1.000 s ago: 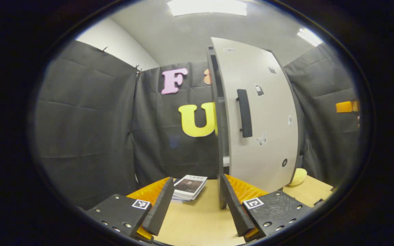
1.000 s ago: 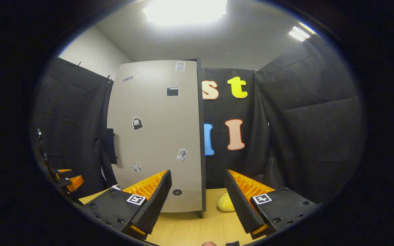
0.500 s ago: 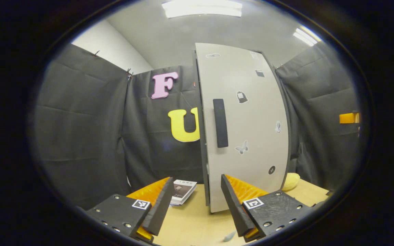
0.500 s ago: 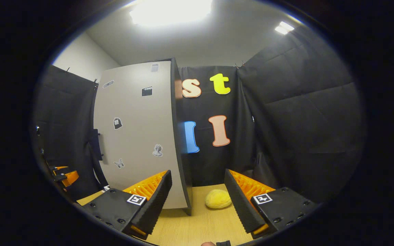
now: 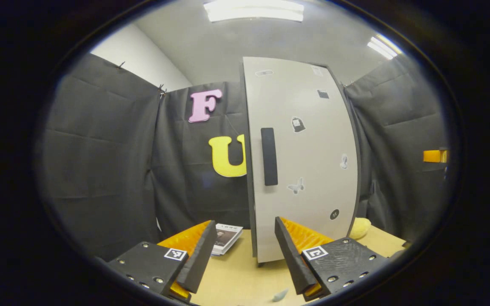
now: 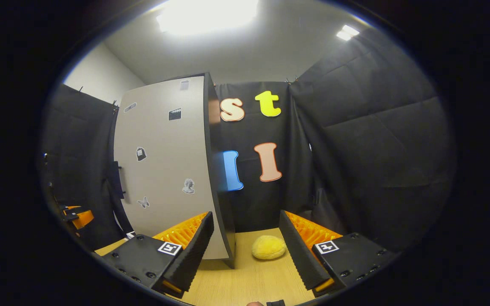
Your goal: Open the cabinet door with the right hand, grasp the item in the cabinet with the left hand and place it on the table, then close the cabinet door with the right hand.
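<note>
While right tool (image 6: 245,250) gapes wide, empty, yellow item (image 6: 269,247) lies between fingers, farther off.

left hand-held gripper (image 5: 241,250): jaws apart, holding nothing | right hand-held gripper (image 6: 246,250): likewise (both level, facing forward)

we see the left gripper (image 5: 241,255) with its 2 fingers spread apart and nothing between them, above the table (image 5: 236,278). ahead stands the cabinet door (image 5: 302,157), its dark handle (image 5: 269,156) upright. a booklet (image 5: 226,239) lies left of it, a yellow item (image 5: 360,228) right.
</note>
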